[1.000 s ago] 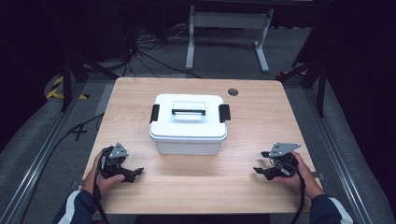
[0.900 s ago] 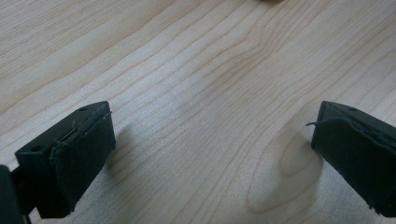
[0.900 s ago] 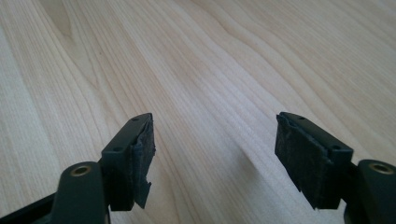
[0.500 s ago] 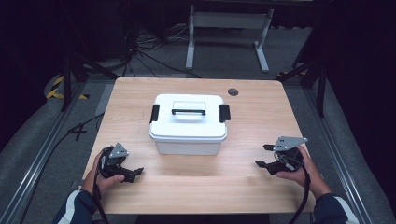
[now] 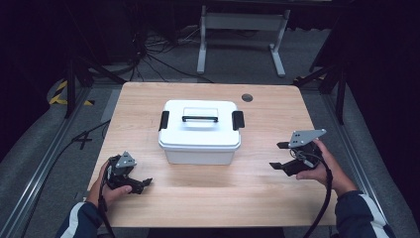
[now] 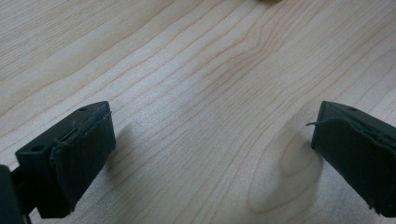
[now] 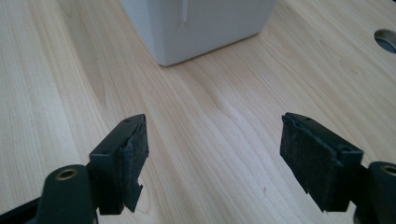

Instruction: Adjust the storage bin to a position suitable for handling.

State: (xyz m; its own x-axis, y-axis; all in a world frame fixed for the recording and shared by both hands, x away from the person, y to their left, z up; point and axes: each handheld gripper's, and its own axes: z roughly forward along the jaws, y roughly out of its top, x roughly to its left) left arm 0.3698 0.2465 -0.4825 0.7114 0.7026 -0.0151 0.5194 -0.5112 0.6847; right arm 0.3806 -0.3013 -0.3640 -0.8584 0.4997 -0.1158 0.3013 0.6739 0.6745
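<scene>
Mid-table: white box (image 5: pixel 200 131), lid clipped. Right gripper (image 5: pixel 281 155) lifted beside it, jaws just widened, empty; left gripper (image 5: pixel 142 182) wide, empty, low. Best aimed squarely at the side latch (image 5: pixel 238 120).

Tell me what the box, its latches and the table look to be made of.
Box: likely white plastic, smooth with a slight sheen; moulded lid, rounded corners. Latches: black, probably plastic too; too small to be sure. Table: light wood or wood-look laminate, matte; grain lines and a knot show in the left gripper view.
</scene>
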